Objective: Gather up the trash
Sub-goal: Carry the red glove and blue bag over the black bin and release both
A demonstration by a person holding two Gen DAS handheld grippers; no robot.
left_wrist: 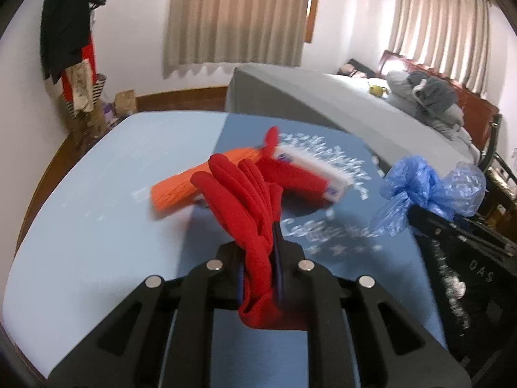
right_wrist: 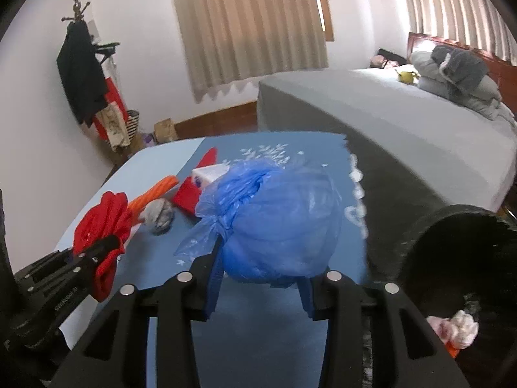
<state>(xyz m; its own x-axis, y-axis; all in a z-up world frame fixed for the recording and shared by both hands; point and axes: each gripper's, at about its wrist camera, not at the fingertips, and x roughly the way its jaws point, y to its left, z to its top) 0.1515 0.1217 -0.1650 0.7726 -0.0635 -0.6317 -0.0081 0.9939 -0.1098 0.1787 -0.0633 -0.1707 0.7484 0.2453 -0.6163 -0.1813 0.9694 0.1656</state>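
Observation:
My left gripper (left_wrist: 260,258) is shut on a bunched red cloth (left_wrist: 252,213), lifted above the blue tablecloth (left_wrist: 200,291). In the right wrist view the same gripper (right_wrist: 97,252) and red cloth (right_wrist: 103,220) show at the left. My right gripper (right_wrist: 261,274) is shut on a knotted blue plastic bag (right_wrist: 281,220), which hangs off the table; the bag (left_wrist: 429,190) also shows at the right of the left wrist view. An orange knitted piece (left_wrist: 174,190), a red and white packet (left_wrist: 307,174) and a grey crumpled wad (right_wrist: 160,216) lie on the table.
A black bin (right_wrist: 420,252) stands at the right below the table, with crumpled white and pink trash (right_wrist: 458,326) inside. A grey-covered bed (right_wrist: 387,113) runs behind the table. A coat rack with dark clothes (right_wrist: 80,74) stands in the far left corner.

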